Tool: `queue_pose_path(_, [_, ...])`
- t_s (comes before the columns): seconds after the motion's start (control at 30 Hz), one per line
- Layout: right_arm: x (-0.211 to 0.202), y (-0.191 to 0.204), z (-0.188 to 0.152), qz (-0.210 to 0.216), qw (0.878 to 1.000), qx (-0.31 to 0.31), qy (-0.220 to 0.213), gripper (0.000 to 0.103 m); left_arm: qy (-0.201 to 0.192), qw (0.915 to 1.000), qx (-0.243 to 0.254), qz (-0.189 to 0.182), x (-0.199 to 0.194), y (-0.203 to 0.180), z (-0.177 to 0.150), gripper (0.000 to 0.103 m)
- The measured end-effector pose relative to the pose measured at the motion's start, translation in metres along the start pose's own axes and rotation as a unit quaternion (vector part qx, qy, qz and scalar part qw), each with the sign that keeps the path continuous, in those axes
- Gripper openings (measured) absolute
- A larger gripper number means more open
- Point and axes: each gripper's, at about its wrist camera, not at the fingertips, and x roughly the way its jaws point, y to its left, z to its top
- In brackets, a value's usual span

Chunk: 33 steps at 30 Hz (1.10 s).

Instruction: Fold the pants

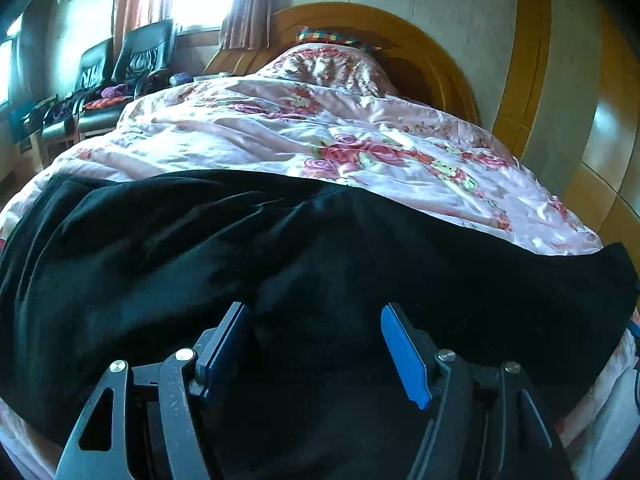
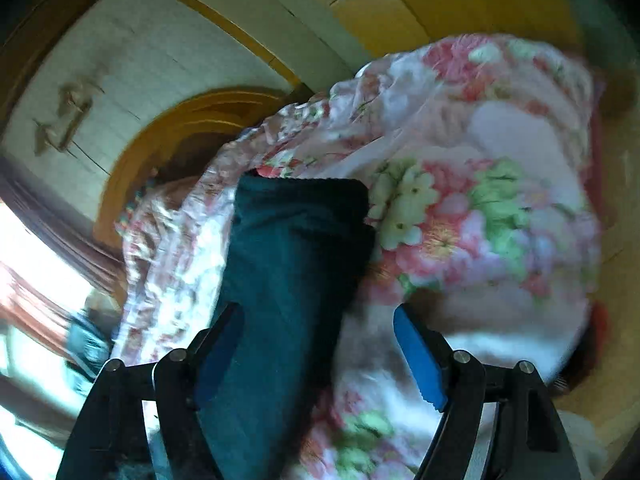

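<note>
Dark pants on floral bed

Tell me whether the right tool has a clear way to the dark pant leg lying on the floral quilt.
Probably yes. The right tool stands open just above the pant leg, which already runs between its fingers on the floral quilt, with nothing lying over it.

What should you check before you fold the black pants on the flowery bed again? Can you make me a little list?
1. Pants lying on the bedspread: ok, spread across the near side.
2. Left gripper open and empty: ok, cloth lies under it, not pinched.
3. Right gripper open: ok, the pant leg runs between the fingers, not pinched.
4. Pants smooth: not ok, wrinkles show in the left view.
5. Leg end flat: cannot tell, the right view is blurred.
</note>
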Motion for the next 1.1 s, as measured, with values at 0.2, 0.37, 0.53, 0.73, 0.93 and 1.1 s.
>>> queue_pose_path(0.2, [0.033,0.001,0.007,0.046,0.998,-0.006,0.032,0.073,0.001,0.9998,0.019,0.010,0.001,-0.005,-0.001,0.070])
queue_pose_path(0.37, [0.041,0.003,0.005,0.047,0.998,-0.009,0.035,0.036,0.004,0.9997,0.020,0.011,0.002,-0.004,-0.002,0.070])
queue_pose_path(0.53, [0.035,0.008,0.003,0.069,0.997,-0.017,0.037,0.019,0.005,0.9999,0.014,0.008,0.002,-0.003,0.000,0.070])
queue_pose_path(0.73, [0.029,0.032,-0.008,0.033,0.995,-0.084,0.040,0.019,0.008,0.9999,0.011,0.008,0.001,-0.001,0.000,0.070])
queue_pose_path(0.93, [0.016,0.074,-0.025,0.022,0.987,-0.156,0.036,0.018,0.020,0.9997,0.006,0.011,0.000,0.000,0.002,0.070])
queue_pose_path(1.1, [0.000,0.119,-0.045,0.033,0.975,-0.217,0.024,0.017,0.029,0.9994,-0.017,0.002,-0.006,0.004,0.001,0.070])
